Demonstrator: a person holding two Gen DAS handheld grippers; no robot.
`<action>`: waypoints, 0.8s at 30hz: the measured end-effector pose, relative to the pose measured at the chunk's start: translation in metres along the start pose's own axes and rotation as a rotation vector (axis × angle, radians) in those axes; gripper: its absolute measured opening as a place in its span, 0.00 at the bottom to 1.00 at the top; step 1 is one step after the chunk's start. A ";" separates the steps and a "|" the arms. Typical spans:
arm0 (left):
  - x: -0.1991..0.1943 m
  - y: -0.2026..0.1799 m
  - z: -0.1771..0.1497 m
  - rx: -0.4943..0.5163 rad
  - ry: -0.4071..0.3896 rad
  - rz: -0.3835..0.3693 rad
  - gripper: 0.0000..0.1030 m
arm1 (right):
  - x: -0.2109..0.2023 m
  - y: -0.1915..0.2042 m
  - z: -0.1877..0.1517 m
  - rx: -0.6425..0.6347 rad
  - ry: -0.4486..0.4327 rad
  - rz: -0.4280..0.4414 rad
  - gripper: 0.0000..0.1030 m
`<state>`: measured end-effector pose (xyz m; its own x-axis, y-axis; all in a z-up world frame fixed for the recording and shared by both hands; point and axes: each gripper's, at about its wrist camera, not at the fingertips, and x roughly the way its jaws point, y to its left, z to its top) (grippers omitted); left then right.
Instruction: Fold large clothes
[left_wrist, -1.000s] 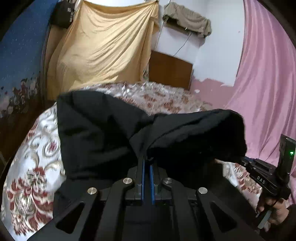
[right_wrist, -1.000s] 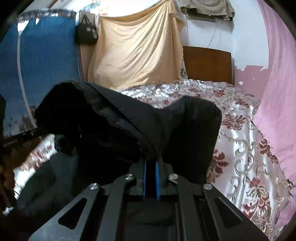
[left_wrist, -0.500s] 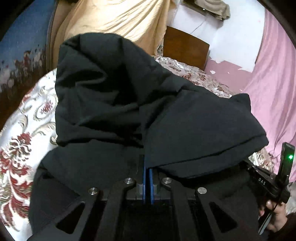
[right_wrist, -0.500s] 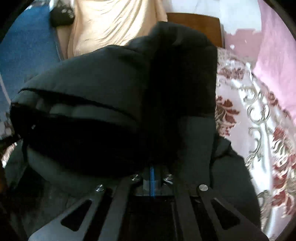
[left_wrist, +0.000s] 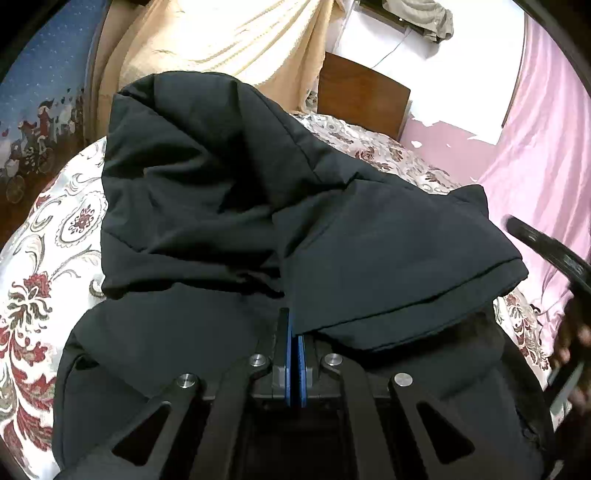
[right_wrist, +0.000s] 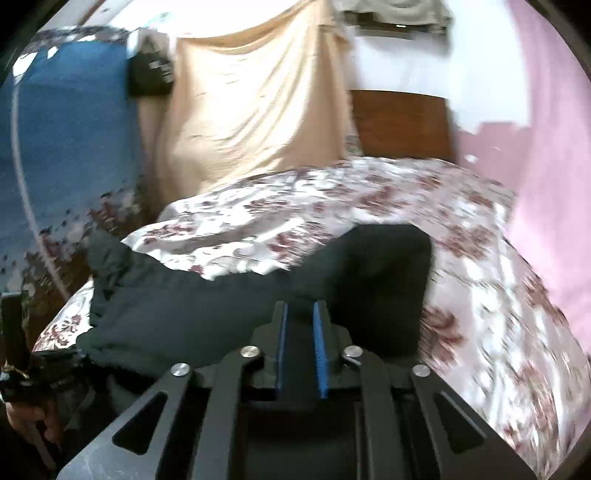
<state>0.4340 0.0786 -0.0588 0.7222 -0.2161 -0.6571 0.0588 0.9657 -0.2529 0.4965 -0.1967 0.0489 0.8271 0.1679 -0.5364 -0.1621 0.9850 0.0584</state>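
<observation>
The black jacket (left_wrist: 229, 206) on the floral bedspread (right_wrist: 369, 206) is pinched by the closed left gripper (left_wrist: 294, 325); the right gripper (right_wrist: 300, 314) is parted, empty.

The right wrist view is smeared by motion blur, so the floral pattern of the bed cover (right_wrist: 388, 206) and the edges of the black garment (right_wrist: 207, 302) lose their detail. In the left wrist view the garment (left_wrist: 229, 192) covers the tips of the left gripper (left_wrist: 294, 325), and whether cloth sits between its closed fingers cannot be told. At the right edge of that frame the right gripper (left_wrist: 554, 254) and the hand (left_wrist: 574, 354) are blurred and cut off.
</observation>
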 end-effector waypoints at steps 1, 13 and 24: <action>0.001 0.001 0.002 0.006 0.006 -0.005 0.04 | 0.008 0.010 0.002 -0.017 0.024 0.020 0.13; -0.058 0.005 0.056 0.047 -0.141 -0.062 0.19 | 0.085 0.017 -0.032 0.035 0.187 0.071 0.13; 0.040 -0.045 0.091 0.178 0.047 -0.062 0.65 | 0.090 0.008 -0.045 0.055 0.150 0.137 0.14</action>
<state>0.5235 0.0400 -0.0092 0.6810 -0.2783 -0.6774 0.2264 0.9597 -0.1667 0.5456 -0.1749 -0.0365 0.7091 0.2970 -0.6395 -0.2346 0.9547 0.1833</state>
